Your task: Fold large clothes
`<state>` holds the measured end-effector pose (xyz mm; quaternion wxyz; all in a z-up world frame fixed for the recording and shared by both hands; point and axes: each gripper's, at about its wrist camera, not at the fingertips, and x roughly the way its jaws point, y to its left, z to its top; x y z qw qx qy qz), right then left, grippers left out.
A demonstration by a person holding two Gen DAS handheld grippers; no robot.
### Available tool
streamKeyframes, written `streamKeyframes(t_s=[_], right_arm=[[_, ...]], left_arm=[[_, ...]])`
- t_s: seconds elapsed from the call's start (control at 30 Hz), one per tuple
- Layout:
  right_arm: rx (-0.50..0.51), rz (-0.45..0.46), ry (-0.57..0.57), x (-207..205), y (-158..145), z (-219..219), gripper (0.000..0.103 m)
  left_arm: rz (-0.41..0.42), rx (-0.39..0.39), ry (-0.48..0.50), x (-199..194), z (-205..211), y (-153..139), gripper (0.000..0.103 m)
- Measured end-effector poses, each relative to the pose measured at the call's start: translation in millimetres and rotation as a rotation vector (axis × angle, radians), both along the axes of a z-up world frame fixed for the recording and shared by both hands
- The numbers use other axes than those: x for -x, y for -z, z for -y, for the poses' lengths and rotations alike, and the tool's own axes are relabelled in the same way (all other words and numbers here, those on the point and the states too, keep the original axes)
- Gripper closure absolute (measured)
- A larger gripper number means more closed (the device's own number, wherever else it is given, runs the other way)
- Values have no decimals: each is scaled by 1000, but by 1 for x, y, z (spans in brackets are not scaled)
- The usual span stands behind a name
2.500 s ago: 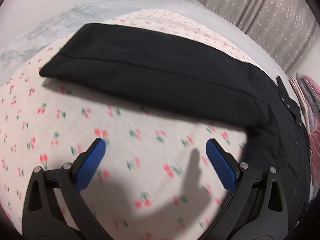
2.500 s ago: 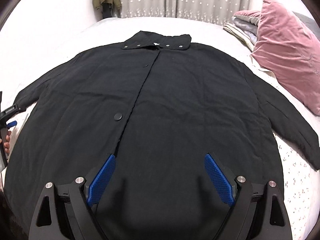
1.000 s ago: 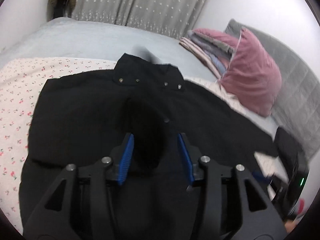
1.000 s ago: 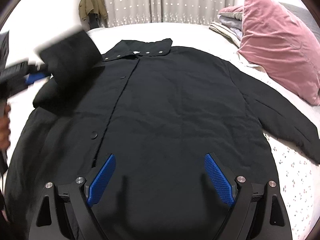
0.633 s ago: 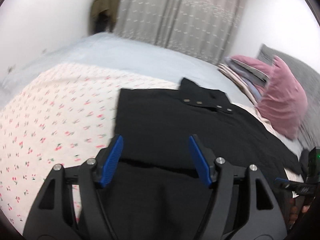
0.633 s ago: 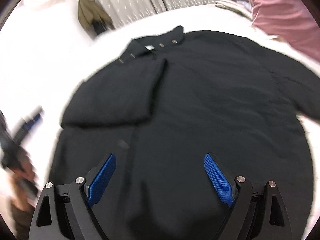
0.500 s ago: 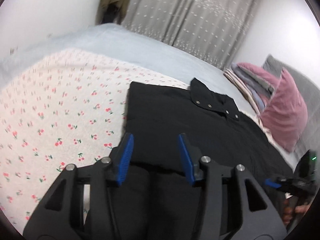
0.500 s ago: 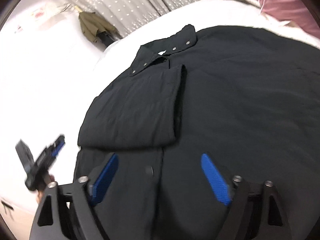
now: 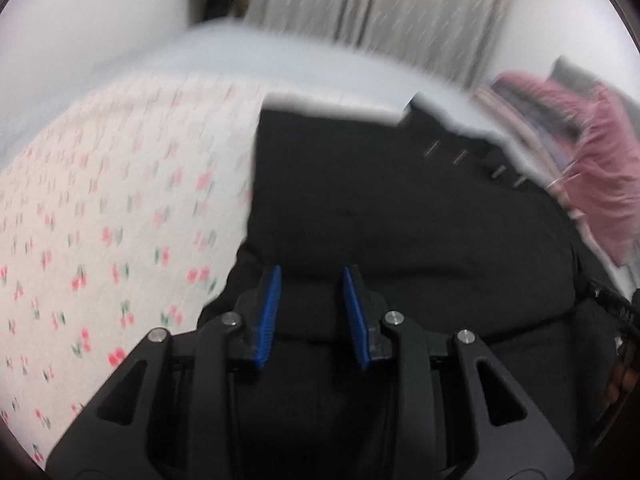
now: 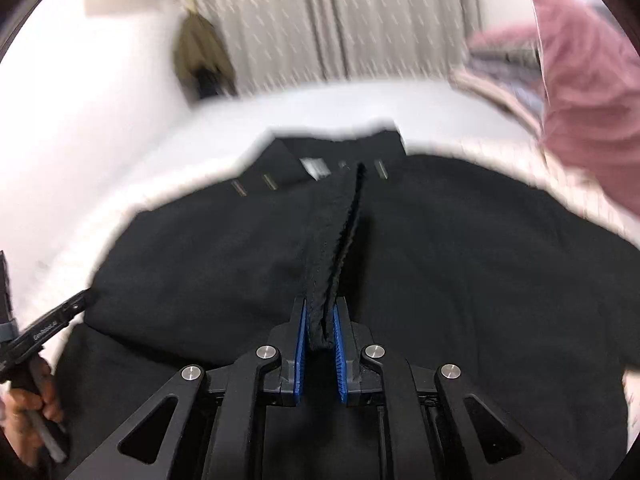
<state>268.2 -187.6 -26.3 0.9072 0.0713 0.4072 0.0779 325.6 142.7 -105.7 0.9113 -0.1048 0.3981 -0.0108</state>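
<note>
A black coat [image 9: 400, 216] [image 10: 480, 264] lies front up on the bed, collar at the far end. Its sleeve is folded across the chest. My right gripper [image 10: 319, 308] is closing, and its blue pads pinch the sleeve's cuff edge [image 10: 336, 248], which stands up as a ridge. My left gripper [image 9: 312, 276] hovers low over the coat's near left part with its jaws closing to a narrow gap. Black cloth shows in that gap, and I cannot tell if it lies between the pads. The left gripper [image 10: 52, 324] also shows in the right wrist view, in a hand [image 10: 28, 412].
A cherry-print sheet [image 9: 100, 208] covers the bed left of the coat. A pink pillow [image 9: 600, 168] [image 10: 588, 92] and folded linens [image 10: 500, 80] sit at the far right. Grey curtains [image 10: 360, 20] and a hanging olive jacket [image 10: 200, 56] stand behind the bed.
The sleeve was carried over the chest and laid down by the left gripper, which then narrowed and sank. The right gripper moved in to the cuff and closed on it.
</note>
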Motion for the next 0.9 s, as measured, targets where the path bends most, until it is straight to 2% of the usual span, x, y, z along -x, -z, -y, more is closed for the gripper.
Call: streamKeyframes(t_s=[0.03,0.07,0.1,0.13,0.17,0.2,0.23,0.27,0.3,0.33,0.43,0.57,0.73,0.9], right_arm=[[8,-103,14,-7,25,4,88],[-29,-116,13,-7,35,8,88],[-61,-90,15,-6,35,13,87],[-90,-95,23,-3,34,18,83],[-120,-114,28,-1,32,22,79],[-135,-129,25,2,29,26,68],[-164,-144,22,7,25,33,59],[-190,-145,28,15,19,42,40],[-212,-134,52,21,14,53,25],[-217,-121,86,27,9,64,22],[-224,-68,207,51,-8,113,20],[-188,-93,379,68,-15,183,20],[-295,-115,575,109,0,279,20],[-375,-134,789,143,24,362,20]], left_arm=[[5,-1,-4,1,0,-1,69],[0,-33,-5,2,4,-5,69],[-2,-58,-4,3,7,-7,69],[1,-74,-3,7,10,-11,65],[-4,-80,0,8,12,-14,51],[-23,-77,5,10,14,-18,40],[-42,-69,1,11,14,-22,19],[-54,-51,-15,13,13,-28,15],[-51,-20,-28,18,12,-35,14],[-49,19,-33,23,11,-43,14],[-70,58,-30,31,15,-57,9],[-74,44,-25,51,26,-65,8],[-77,45,18,69,38,-55,8],[-119,118,-8,68,33,-29,8]])
